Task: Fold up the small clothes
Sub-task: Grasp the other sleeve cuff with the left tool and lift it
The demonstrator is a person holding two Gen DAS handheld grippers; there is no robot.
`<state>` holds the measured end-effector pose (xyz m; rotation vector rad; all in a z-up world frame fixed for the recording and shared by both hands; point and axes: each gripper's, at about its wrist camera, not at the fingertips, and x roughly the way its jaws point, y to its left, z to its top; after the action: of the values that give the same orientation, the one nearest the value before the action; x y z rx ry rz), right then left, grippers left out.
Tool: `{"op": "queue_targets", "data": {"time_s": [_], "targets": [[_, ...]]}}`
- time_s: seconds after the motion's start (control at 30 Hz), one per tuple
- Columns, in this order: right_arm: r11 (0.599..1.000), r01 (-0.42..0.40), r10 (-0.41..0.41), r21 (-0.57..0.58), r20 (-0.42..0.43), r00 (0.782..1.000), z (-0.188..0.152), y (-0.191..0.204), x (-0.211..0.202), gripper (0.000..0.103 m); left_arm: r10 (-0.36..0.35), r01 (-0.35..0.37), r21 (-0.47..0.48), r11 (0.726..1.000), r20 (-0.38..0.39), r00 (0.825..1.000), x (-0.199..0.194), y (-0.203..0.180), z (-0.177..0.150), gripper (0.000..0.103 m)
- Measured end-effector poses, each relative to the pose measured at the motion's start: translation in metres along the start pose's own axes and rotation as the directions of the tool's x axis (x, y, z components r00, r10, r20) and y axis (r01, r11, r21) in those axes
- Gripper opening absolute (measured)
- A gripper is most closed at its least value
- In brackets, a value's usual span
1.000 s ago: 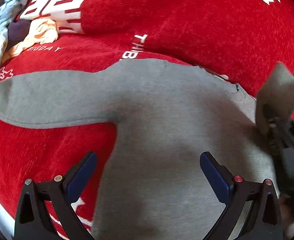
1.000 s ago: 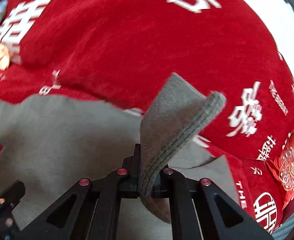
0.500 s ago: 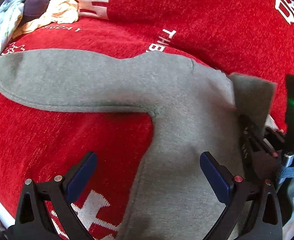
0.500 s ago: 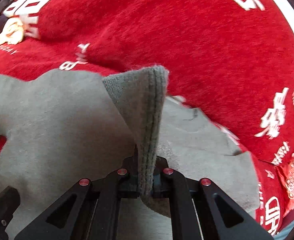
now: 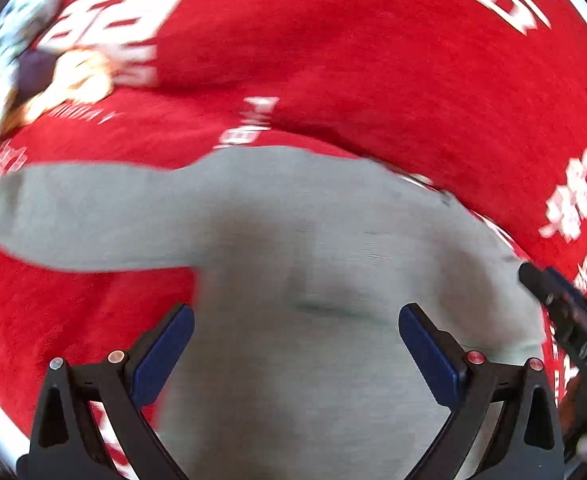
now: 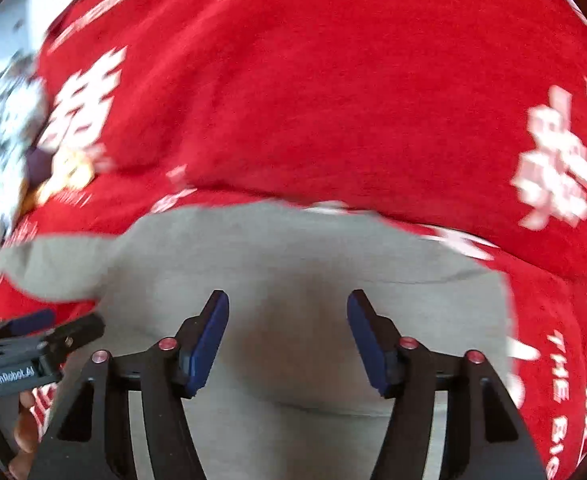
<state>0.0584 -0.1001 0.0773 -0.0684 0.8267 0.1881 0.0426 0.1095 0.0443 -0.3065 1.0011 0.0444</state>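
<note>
A small grey knit top (image 5: 313, 240) lies flat on the red blanket (image 5: 373, 80), with one sleeve (image 5: 73, 216) stretched out to the left. My left gripper (image 5: 295, 312) hovers over the body of the top, open and empty. In the right wrist view the same top (image 6: 293, 256) fills the lower middle. My right gripper (image 6: 288, 298) is above it with its jaws opening and nothing between them. The right-hand sleeve is no longer raised; the right side of the top ends in a straight edge. Both views are blurred by motion.
A pile of other small clothes (image 5: 33, 80) sits at the far left on the blanket, also visible as the pile (image 6: 5, 132) in the right wrist view. The blanket bears large white characters. The right gripper's finger (image 5: 565, 312) shows at the right edge, and the left gripper's finger (image 6: 53, 332) at lower left.
The right gripper has let go of the grey sleeve cuff it was pinching and its jaws have spread. The cuff has dropped out of sight. Both views have shifted.
</note>
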Motion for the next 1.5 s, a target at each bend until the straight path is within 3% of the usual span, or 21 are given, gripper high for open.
{"op": "queue_targets", "data": {"time_s": [0.1,0.2,0.33,0.4,0.43,0.6,0.73,0.87,0.93,1.03,1.07,1.1,1.17,1.27,1.4,1.43,1.47,1.5], "targets": [[0.990,0.133,-0.133,0.050,-0.009,0.991,0.000,-0.053,0.003,0.068,-0.046,0.047,0.092,0.995,-0.016,0.999,0.011,-0.047,0.003,0.103],[0.967,0.240,-0.231,0.083,-0.102,0.968,-0.012,-0.089,0.029,0.068,-0.003,0.011,0.158,0.987,-0.053,0.999,0.040,-0.079,0.010,0.103],[0.966,0.238,-0.212,0.106,-0.209,0.955,-0.035,-0.100,0.060,0.069,0.120,-0.096,0.190,0.977,-0.119,0.986,0.083,-0.076,0.009,0.103],[0.961,0.264,-0.249,0.082,-0.161,0.955,-0.036,-0.085,0.060,0.070,0.149,-0.132,0.192,0.972,-0.081,0.985,0.083,-0.063,0.006,0.103],[0.970,0.238,-0.226,0.058,-0.157,0.961,-0.035,-0.075,0.061,0.070,0.157,-0.142,0.184,0.973,-0.070,0.985,0.078,-0.055,0.006,0.103],[0.989,0.149,-0.149,-0.009,-0.139,0.979,-0.027,-0.032,0.062,0.070,0.152,-0.152,-0.011,0.988,-0.035,0.988,0.044,0.020,0.008,0.103],[0.996,0.083,-0.086,-0.027,-0.141,0.986,-0.028,-0.006,0.060,0.071,0.190,-0.187,-0.209,0.960,-0.004,0.982,0.013,0.100,0.006,0.102],[0.989,0.104,-0.117,-0.101,-0.125,0.985,-0.032,0.025,0.061,0.071,0.279,-0.239,-0.383,0.893,0.053,0.959,-0.018,0.187,0.002,0.103],[0.986,0.118,-0.131,-0.117,-0.119,0.984,-0.034,0.030,0.062,0.071,0.309,-0.248,-0.482,0.840,0.050,0.950,-0.028,0.233,0.001,0.102],[0.986,0.133,-0.145,-0.105,-0.122,0.982,-0.035,0.033,0.060,0.071,0.304,-0.208,-0.636,0.743,0.045,0.952,-0.032,0.302,0.000,0.102],[0.986,0.138,-0.149,-0.098,-0.126,0.981,-0.036,0.034,0.061,0.071,0.304,-0.199,-0.656,0.728,0.048,0.952,-0.030,0.314,0.001,0.102],[0.985,0.143,-0.155,-0.096,-0.127,0.980,-0.036,0.034,0.061,0.071,0.305,-0.194,-0.661,0.725,0.057,0.951,-0.028,0.327,0.006,0.102],[0.982,0.158,-0.170,-0.104,-0.125,0.978,-0.036,0.036,0.059,0.071,0.322,-0.202,-0.638,0.743,0.077,0.944,-0.026,0.339,0.019,0.102],[0.974,0.189,-0.204,-0.126,-0.120,0.972,-0.034,0.041,0.058,0.071,0.291,-0.181,-0.613,0.769,0.083,0.953,-0.017,0.357,0.039,0.102],[0.967,0.218,-0.234,-0.133,-0.122,0.965,-0.031,0.046,0.058,0.071,0.287,-0.173,-0.616,0.768,0.091,0.954,-0.013,0.369,0.059,0.102],[0.965,0.224,-0.240,-0.135,-0.121,0.963,-0.030,0.047,0.058,0.071,0.275,-0.159,-0.622,0.767,0.096,0.957,-0.014,0.372,0.061,0.097],[0.964,0.228,-0.245,-0.137,-0.121,0.962,-0.030,0.047,0.057,0.071,0.271,-0.141,-0.635,0.759,0.111,0.956,-0.018,0.377,0.060,0.073],[0.963,0.232,-0.248,-0.138,-0.121,0.961,-0.029,0.048,0.057,0.071,0.255,-0.122,-0.640,0.758,0.120,0.959,-0.020,0.381,0.061,0.061]]}}
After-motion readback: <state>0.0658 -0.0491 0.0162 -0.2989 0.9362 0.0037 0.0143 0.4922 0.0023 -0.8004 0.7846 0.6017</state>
